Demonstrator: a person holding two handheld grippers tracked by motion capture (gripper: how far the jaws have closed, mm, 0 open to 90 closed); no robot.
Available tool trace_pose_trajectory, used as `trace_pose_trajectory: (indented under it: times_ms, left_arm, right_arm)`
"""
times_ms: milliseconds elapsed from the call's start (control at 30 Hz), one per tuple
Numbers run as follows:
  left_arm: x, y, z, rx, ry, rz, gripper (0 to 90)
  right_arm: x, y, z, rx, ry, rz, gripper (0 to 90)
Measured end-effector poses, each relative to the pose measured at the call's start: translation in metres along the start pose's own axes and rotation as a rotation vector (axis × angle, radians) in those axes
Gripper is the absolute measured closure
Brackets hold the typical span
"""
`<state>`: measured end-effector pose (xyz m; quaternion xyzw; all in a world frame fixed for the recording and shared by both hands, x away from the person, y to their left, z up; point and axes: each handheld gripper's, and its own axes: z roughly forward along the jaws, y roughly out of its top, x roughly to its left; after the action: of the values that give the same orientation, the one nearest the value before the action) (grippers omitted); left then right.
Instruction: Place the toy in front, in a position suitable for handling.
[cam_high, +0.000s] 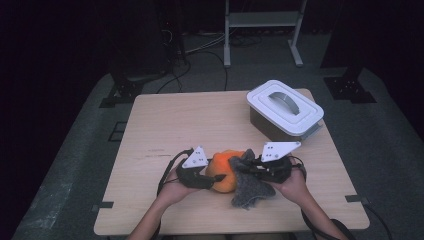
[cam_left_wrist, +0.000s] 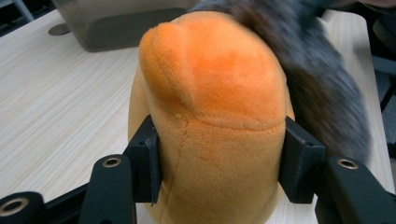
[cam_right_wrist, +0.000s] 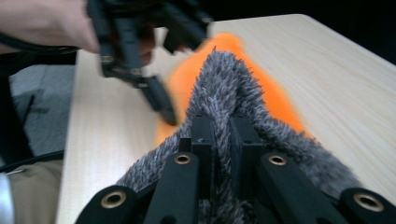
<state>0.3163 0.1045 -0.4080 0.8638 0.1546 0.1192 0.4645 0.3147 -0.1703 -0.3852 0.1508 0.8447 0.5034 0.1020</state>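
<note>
An orange plush toy (cam_high: 224, 172) lies near the table's front edge. My left gripper (cam_high: 216, 178) is shut on it from the left; in the left gripper view its black pads (cam_left_wrist: 148, 161) press into both sides of the orange plush toy (cam_left_wrist: 210, 116). A grey fuzzy cloth (cam_high: 250, 185) drapes off the toy's right side. My right gripper (cam_high: 244, 169) is shut on a fold of the grey cloth (cam_right_wrist: 224, 93), the jaws nearly together around the pile. The orange toy (cam_right_wrist: 275, 100) shows behind the cloth, with the left gripper (cam_right_wrist: 161, 100) beyond it.
A grey bin with a white handled lid (cam_high: 284, 106) stands at the back right of the wooden table (cam_high: 165, 125). A metal stand (cam_high: 262, 20) and cables sit on the floor behind. The person's forearms enter from the bottom edge.
</note>
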Motion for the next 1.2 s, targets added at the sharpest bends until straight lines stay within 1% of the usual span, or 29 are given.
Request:
trace_pose_trajectory:
  times_ms: [100,133,167,200,233,333,367,433,500,600,667,700,767,867,933,1000,1067,1133,1200]
  left_arm:
    - [-0.003,0.002,0.000,0.001,0.012,0.018,42.3]
    - [-0.003,0.004,0.000,0.009,0.026,0.018,42.3]
    - [-0.003,0.005,0.001,0.007,0.035,0.013,42.1]
    - [-0.003,0.006,0.002,0.008,0.053,0.003,42.2]
    - [-0.003,0.007,0.002,0.007,0.060,-0.003,42.2]
    - [-0.004,0.008,0.003,-0.002,0.046,-0.008,42.2]
    - [-0.005,0.008,0.003,0.004,0.045,0.001,42.3]
    - [-0.008,0.007,0.004,0.016,0.048,0.032,42.3]
    - [-0.008,0.006,0.003,0.015,0.041,0.046,42.5]
    - [-0.009,0.006,0.001,0.022,0.047,0.067,42.5]
    - [-0.009,0.007,0.001,0.025,0.062,0.066,42.5]
    - [-0.009,0.008,0.001,0.021,0.069,0.057,42.4]
    - [-0.007,0.009,0.002,0.012,0.079,0.033,42.4]
    - [-0.008,0.010,0.003,0.004,0.061,0.025,42.4]
    - [-0.011,0.009,0.004,0.003,0.053,0.040,42.4]
    - [-0.011,0.007,0.003,0.011,0.048,0.064,42.5]
    - [-0.010,0.005,0.003,0.003,0.038,0.063,42.6]
    - [-0.010,0.003,0.000,0.002,0.026,0.088,42.6]
    - [-0.008,0.001,-0.002,-0.003,0.016,0.098,42.6]
  right_arm:
    - [-0.009,-0.005,-0.006,-0.002,-0.034,0.028,81.4]
    - [-0.009,-0.005,-0.008,-0.007,-0.032,0.032,81.4]
    - [-0.007,-0.003,-0.009,-0.019,-0.021,0.033,81.4]
    - [-0.005,-0.001,-0.009,-0.030,-0.005,0.031,81.4]
    - [-0.001,0.003,-0.007,-0.043,0.018,0.020,81.3]
    - [0.010,0.010,0.000,-0.033,0.042,-0.013,81.2]
    - [0.012,0.011,0.002,-0.026,0.043,-0.021,81.3]
    - [0.010,0.009,0.004,-0.016,0.045,-0.018,81.3]
    - [0.006,0.006,0.002,-0.016,0.035,-0.005,81.4]
    - [-0.003,0.003,-0.004,-0.009,-0.013,0.013,81.3]
    - [-0.007,0.001,-0.008,-0.012,-0.025,0.032,81.3]
    - [-0.007,0.001,-0.010,-0.023,-0.017,0.035,81.3]
    - [-0.001,0.006,-0.009,-0.040,0.017,0.021,81.3]
    - [0.009,0.013,-0.003,-0.039,0.054,-0.006,81.2]
    - [0.011,0.013,0.001,-0.032,0.064,-0.010,81.2]
    - [0.008,0.010,0.001,-0.028,0.069,-0.001,81.3]
    - [0.004,0.007,0.000,-0.024,0.058,0.012,81.3]
    - [-0.002,0.003,-0.002,-0.020,0.048,0.031,81.2]
    - [-0.006,0.001,-0.005,-0.014,0.037,0.044,81.2]
